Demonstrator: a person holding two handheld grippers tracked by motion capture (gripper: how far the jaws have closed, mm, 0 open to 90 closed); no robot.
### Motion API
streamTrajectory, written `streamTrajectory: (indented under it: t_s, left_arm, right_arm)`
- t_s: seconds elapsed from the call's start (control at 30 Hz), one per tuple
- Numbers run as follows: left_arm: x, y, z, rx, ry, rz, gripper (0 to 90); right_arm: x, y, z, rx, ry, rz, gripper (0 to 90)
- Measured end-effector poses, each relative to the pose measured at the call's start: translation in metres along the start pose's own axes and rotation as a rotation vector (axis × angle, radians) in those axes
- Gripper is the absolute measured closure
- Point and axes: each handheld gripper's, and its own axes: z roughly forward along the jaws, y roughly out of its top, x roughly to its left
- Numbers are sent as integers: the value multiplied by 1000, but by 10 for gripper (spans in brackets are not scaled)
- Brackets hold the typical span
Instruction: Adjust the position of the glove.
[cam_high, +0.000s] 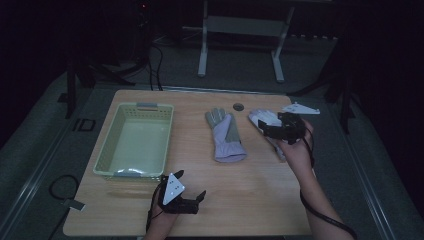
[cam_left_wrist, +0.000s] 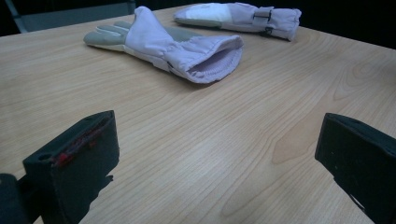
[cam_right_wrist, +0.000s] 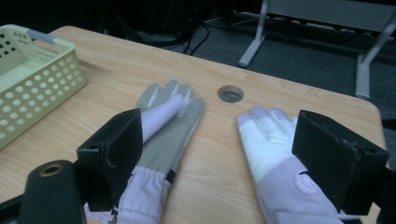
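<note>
Two lilac work gloves lie on the wooden table (cam_high: 235, 185). The middle glove (cam_high: 226, 135) (cam_left_wrist: 168, 46) (cam_right_wrist: 163, 135) has a grey palm, with its fingers toward the far edge. The right glove (cam_high: 260, 118) (cam_left_wrist: 238, 16) (cam_right_wrist: 275, 158) has a white palm and lies partly under my right hand. My right gripper (cam_high: 274, 125) (cam_right_wrist: 219, 154) hovers open just over that glove's cuff end, nothing between its jaws. My left gripper (cam_high: 190, 184) (cam_left_wrist: 215, 158) stands open low over bare wood near the front edge, pointing toward the gloves.
A pale green perforated basket (cam_high: 112, 145) (cam_right_wrist: 42, 79) sits at the table's left and looks empty. A round cable hole (cam_high: 238, 106) (cam_right_wrist: 230, 93) is near the far edge. Beyond the table stand a white frame's legs (cam_high: 202, 60) and floor cables.
</note>
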Motion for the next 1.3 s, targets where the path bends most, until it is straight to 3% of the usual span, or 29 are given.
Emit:
streamTrajectory:
  t_s: [0.07, 0.17, 0.27, 0.3, 0.47, 0.5, 0.57, 0.73, 0.9, 1.17, 1.3]
  left_arm:
    - [0, 0, 0, 0, -1, -1, 0]
    - [0, 0, 0, 2, -2, 0, 0]
    - [0, 0, 0, 2, -2, 1, 0]
    - [0, 0, 0, 2, -4, 1, 0]
    - [0, 0, 0, 4, -9, 2, 0]
    - [0, 0, 0, 4, -9, 2, 0]
    - [0, 0, 1, 3, -10, 1, 0]
    - [0, 0, 1, 5, -14, -1, 0]
    - [0, 0, 0, 7, -15, -1, 0]
    - [1, 0, 0, 7, -19, -7, 0]
    - [1, 0, 1, 8, -20, -7, 0]
  right_arm:
    - [6, 3, 7, 6, 16, -8, 183]
    - [15, 4, 18, 23, 21, -63, 226]
    - [20, 5, 28, 40, 43, -55, 268]
    - [25, 4, 35, 58, 44, -75, 323]
    - [40, 0, 58, 126, 60, -119, 373]
    - [40, 0, 58, 126, 60, -119, 373]
    - [46, -4, 75, 171, 83, -121, 427]
    - [50, -11, 99, 236, 110, -109, 484]
    - [52, -18, 120, 294, 104, -100, 499]
    - [50, -33, 144, 334, 69, -143, 517]
    - [49, -38, 153, 356, 69, -134, 484]
